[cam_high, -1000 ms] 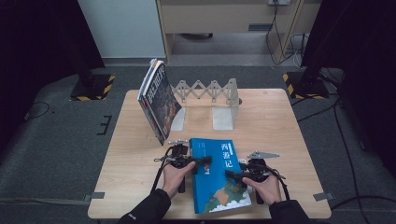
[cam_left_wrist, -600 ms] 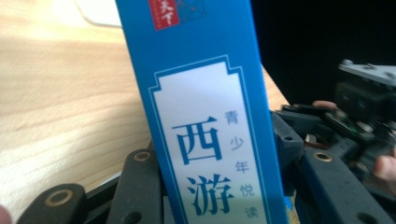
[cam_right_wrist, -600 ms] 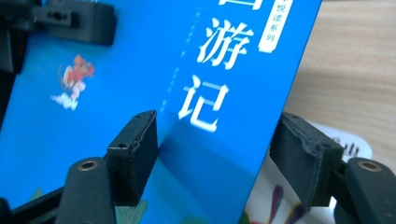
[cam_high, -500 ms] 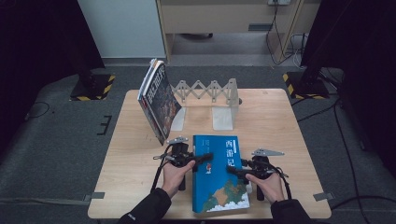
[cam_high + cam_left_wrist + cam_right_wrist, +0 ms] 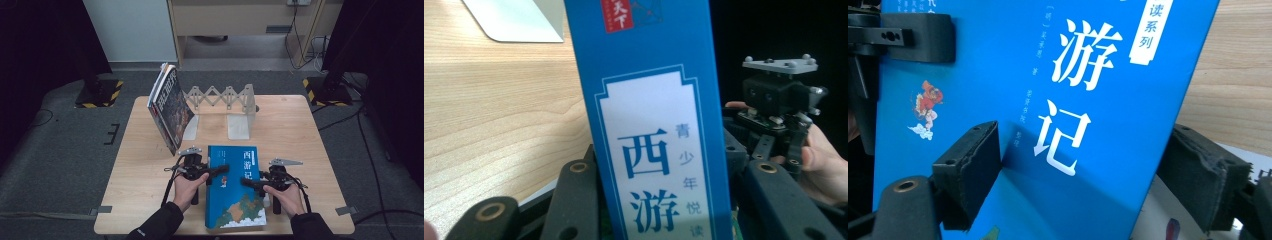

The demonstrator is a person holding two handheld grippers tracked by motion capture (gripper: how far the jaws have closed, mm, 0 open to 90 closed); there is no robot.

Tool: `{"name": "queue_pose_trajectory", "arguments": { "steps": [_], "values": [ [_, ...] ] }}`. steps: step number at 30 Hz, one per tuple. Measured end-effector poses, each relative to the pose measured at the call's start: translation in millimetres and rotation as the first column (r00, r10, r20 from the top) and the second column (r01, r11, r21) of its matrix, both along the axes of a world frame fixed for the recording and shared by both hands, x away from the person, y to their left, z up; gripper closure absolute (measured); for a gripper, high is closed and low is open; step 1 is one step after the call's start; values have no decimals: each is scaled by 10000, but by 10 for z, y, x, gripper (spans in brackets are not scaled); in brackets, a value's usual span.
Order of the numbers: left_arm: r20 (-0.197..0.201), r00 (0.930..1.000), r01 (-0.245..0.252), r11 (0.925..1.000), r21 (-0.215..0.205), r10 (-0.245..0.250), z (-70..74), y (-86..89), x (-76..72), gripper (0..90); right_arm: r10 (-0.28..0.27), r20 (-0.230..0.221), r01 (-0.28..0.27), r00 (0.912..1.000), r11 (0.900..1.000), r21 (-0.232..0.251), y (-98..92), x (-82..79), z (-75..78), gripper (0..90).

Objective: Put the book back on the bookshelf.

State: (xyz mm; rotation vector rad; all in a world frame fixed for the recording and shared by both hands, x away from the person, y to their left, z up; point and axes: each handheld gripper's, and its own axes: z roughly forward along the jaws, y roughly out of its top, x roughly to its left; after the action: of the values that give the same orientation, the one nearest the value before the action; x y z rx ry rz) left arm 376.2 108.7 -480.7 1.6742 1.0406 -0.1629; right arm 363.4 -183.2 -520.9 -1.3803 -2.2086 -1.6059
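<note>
Jaws of my left gripper (image 5: 220,169) are clamped on the blue book (image 5: 235,200) at its spine side. One jaw lies across the cover and the other sits under it. In the left gripper view the spine, with its white label, stands right between the two black jaws, and both press against it. These jaws have just been closing.

On my right gripper (image 5: 246,182) the jaws have just been opening, and they stand released. The book's opposite long edge is still between them. In the right gripper view one pad hangs just off the cover and throws a shadow on it. The other pad sits clear of the book's underside.

My left hand (image 5: 187,185) and right hand (image 5: 285,195) hold the grippers on either side of the book, on my side of the book stand (image 5: 225,97).

I see the blue book cover-up, on my side of the stand and well apart from it. Its top edge points toward the stand's two flat metal feet.

At the stand's left end a dark book (image 5: 170,107) stands tilted, with its top leaning away from the stand. The stand itself, with its zigzag metal bars, sits toward the far edge of the wooden table (image 5: 300,130).
</note>
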Motion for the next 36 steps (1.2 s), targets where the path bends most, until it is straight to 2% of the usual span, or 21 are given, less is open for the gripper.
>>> {"name": "queue_pose_trajectory", "arguments": {
  "steps": [3, 8, 13, 18, 31, 36],
  "values": [
    [104, 9999, -107, 9999, -25, 108, -8, -25, -9, 567, -81, 33, 81, 10000, 10000, 2, 0, -9, 7, 210],
    [61, 9998, -207, 9998, 55, 206, -35, -51, 3, 546, -78, 61, 78, 10000, 10000, -41, -2, -13, 15, 219],
    [-176, 9998, -120, 9998, 172, 123, -68, -62, 34, 533, -31, 22, 31, 10000, 9999, -154, -1, -11, 13, 226],
    [-602, 9982, 19, 9999, -138, -28, -106, -87, 52, 533, 142, 39, -141, 9999, 9997, -205, 22, -14, 21, 225],
    [-703, 9975, -32, 10000, -7, 31, -111, -108, 68, 531, 260, 100, -257, 9996, 9991, -350, 22, -7, 34, 226],
    [-961, 9953, -79, 9999, -78, 71, -127, -113, 82, 539, 286, 48, -283, 9996, 9989, -382, 27, -7, 33, 226]
  ]
}}
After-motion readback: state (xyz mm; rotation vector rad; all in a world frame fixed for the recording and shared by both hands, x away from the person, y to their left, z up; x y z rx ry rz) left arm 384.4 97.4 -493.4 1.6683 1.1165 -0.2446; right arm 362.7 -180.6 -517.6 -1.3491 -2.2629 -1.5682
